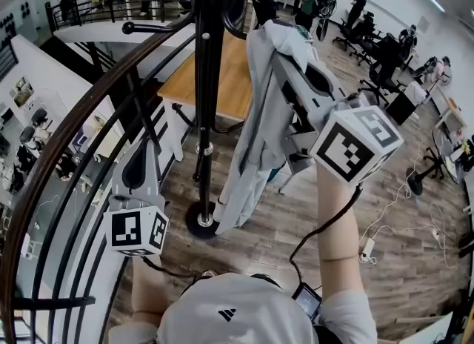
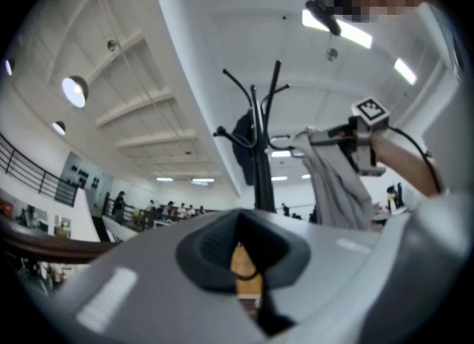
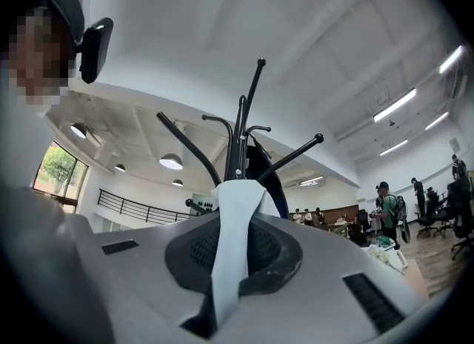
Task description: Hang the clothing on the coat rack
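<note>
Right claw (image 1: 285, 57) raised high, clenched on a fold of the light grey garment (image 1: 252, 135). In the right gripper view a pale strip of the cloth (image 3: 233, 216) runs up between the pads of that claw (image 3: 233, 250), pinched firm.

Garment hangs long from the pinch point, just beside the black pole of the coat rack (image 1: 207, 75), its lower edge down near the rack's round base (image 1: 201, 220). No part of it seen over a hook: it is carried by the claw alone.

Left claw (image 1: 139, 159) held low by the curved railing (image 1: 89, 127), well apart from the cloth. In its own view the pads of the left claw (image 2: 244, 261) are drawn together with nothing between them; the rack (image 2: 255, 157) and the hanging garment (image 2: 337, 187) show beyond.

A dark garment (image 3: 263, 172) is already on the rack (image 3: 238, 135). A ball-tipped prong (image 3: 320, 138) to the right looks free.

Step in hand, as I judge it: the lift and approach to a hook, hanging not yet made.

Next move calls for carrying the pinched fold over a free prong's tip and lowering until the cloth catches, and only then letting go. The left claw may need to steady the loose length
</note>
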{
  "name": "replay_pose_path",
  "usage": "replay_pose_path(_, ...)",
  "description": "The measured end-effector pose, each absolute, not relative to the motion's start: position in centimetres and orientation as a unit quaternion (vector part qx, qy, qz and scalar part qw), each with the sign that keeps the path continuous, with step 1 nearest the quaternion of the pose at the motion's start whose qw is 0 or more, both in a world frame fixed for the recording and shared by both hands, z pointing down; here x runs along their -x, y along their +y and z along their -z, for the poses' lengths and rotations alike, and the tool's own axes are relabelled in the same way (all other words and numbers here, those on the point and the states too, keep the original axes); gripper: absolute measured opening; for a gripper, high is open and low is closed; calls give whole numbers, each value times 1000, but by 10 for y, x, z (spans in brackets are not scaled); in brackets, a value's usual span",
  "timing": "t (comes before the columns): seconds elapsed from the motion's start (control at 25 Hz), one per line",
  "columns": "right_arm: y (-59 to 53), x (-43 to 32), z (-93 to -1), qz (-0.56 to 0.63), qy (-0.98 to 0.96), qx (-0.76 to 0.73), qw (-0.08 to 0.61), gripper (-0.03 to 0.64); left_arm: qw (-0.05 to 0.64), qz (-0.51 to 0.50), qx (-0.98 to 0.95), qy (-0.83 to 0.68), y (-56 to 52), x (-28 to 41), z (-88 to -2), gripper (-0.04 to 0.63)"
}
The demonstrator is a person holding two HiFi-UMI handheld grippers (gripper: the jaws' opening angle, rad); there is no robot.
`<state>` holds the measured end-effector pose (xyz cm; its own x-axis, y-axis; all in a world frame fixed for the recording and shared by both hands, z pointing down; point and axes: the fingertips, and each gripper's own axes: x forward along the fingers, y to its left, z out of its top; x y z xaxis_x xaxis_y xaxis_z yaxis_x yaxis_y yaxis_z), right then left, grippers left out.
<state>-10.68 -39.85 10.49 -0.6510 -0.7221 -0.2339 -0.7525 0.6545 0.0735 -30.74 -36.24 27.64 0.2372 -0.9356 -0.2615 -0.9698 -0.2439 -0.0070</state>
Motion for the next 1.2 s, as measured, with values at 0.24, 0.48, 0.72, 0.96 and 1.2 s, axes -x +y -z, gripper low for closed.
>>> replay_pose_path(0.24,-409,109,-130,-52,904,415,91,9,84,-96,780,613,-359,315,-281,8)
replay_pose_path(0.48,-420,112,-151,-37,902,424,77,9,81,-89,779,615,-359,321,-283,8)
replay_pose_path(0.72,-432,114,-174,-20,898,435,62,9,75,-85,780,615,-362,323,-289,8)
replay_pose_path(0.96,-431,105,-181,-32,892,446,64,14,73,-80,782,614,-360,312,-291,8)
replay_pose_path(1.2,-423,100,-183,-53,894,438,73,53,75,-77,780,617,-361,303,-290,8)
